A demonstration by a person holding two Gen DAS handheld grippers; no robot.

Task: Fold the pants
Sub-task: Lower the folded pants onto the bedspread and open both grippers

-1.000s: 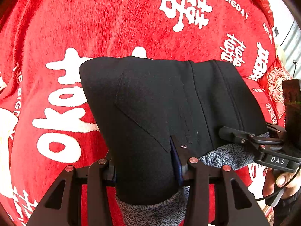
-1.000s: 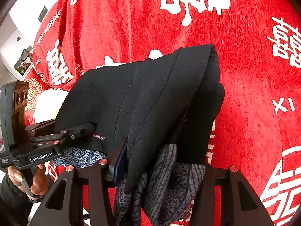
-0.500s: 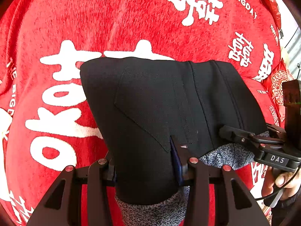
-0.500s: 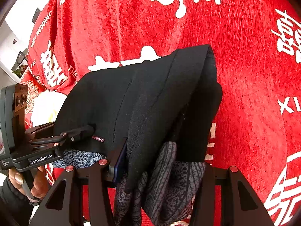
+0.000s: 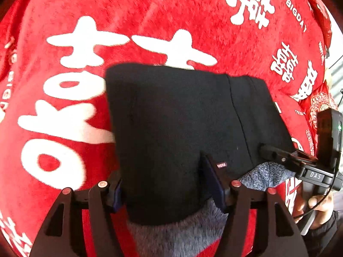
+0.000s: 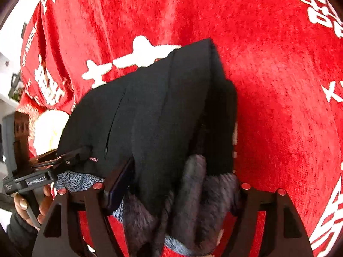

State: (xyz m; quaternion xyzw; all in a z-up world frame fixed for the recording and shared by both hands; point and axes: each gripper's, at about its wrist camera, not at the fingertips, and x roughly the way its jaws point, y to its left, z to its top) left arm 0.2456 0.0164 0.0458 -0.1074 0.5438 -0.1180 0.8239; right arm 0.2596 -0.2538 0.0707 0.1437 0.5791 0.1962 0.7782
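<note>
In the left wrist view, the left gripper [image 5: 169, 184] pinched the folded black pants [image 5: 182, 124] above the red blanket [image 5: 150, 10].

In the right wrist view, the right gripper [image 6: 171, 190] clamped the bunched edge; lowering both evenly should keep the fold square.

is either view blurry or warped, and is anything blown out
Left wrist view: motion-soft, lettering on the red cloth smeared; fisheye bends the edges. Right wrist view: pants slightly soft, stitching readable; white patch at far left overexposed, corners vignetted black.
</note>
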